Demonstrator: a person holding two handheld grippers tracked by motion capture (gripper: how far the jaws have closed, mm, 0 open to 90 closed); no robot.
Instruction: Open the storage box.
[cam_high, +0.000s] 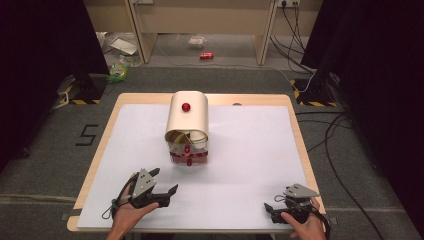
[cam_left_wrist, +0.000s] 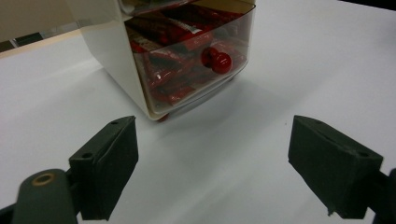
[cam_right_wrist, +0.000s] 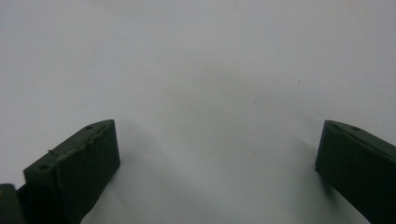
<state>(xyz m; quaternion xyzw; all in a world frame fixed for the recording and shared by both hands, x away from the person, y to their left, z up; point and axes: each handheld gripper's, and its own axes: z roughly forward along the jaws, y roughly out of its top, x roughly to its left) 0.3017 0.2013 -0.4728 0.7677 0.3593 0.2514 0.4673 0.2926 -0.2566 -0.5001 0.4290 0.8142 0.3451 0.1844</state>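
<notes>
Holding two grippers, left gripper (cam_high: 166, 181) and right gripper (cam_high: 271, 200), both released; one drawer box (cam_high: 187, 128), three red knobs, at my twelve o'clock.

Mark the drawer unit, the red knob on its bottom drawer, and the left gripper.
drawer unit (cam_high: 188, 117): high view, on its cream top
red knob (cam_left_wrist: 216, 60): left gripper view, on the knob's round head
left gripper (cam_high: 165, 181): high view, midway between its fingertips

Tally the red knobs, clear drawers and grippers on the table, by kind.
Red knobs: 3 (top, upper drawer, lower drawer)
Clear drawers: 2 (upper, lower)
Grippers: 2 (left gripper, right gripper)
Total: 7
</notes>
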